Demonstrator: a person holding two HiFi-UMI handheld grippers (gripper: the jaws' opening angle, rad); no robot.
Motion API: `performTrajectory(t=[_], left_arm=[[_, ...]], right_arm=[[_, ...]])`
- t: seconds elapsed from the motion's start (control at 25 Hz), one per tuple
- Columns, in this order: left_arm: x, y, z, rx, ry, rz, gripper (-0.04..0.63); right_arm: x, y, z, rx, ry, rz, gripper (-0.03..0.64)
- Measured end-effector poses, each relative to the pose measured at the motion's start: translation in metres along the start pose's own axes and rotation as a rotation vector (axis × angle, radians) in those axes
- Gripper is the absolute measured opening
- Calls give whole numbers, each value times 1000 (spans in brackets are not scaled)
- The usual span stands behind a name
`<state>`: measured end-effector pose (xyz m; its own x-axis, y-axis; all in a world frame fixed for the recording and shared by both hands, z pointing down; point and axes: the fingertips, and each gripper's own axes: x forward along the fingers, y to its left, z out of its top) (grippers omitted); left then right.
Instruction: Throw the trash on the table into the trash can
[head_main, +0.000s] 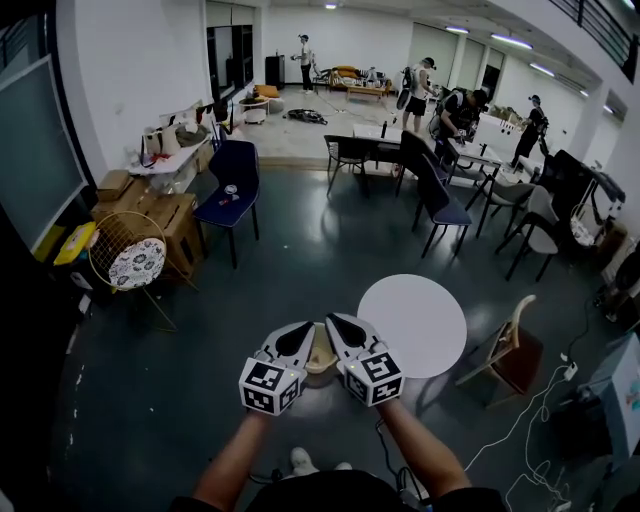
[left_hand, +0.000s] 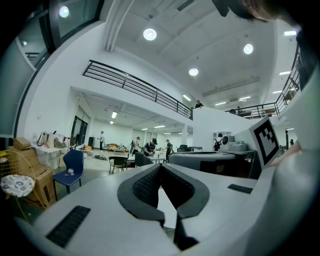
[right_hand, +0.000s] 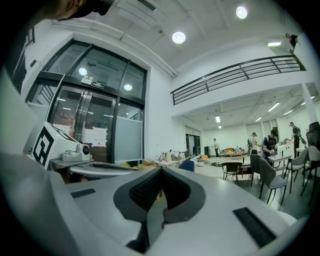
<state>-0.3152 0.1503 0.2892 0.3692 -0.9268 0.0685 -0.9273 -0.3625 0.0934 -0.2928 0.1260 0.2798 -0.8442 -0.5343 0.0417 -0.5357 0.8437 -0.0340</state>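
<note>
At two o'clock of your left gripper (head_main: 295, 340) and right gripper (head_main: 345, 330), the white table (head_main: 425, 335) shows no trash; both jaws sit closed, empty. Either it's cleared, or trash lies unseen.

Left hand-held gripper (left_hand: 160, 169), right hand-held gripper (right_hand: 160, 171) are closed.

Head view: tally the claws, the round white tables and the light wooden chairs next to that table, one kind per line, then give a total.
Claws: 2 (left claw, right claw)
Round white table: 1
Wooden chair: 1
Total: 4
</note>
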Motion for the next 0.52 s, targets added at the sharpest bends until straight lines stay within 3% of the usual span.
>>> performTrajectory(t=[0.52], left_arm=[[-13,-33,0,14,-1,9,11]], right_arm=[[-33,10,3,6,3,17,18]])
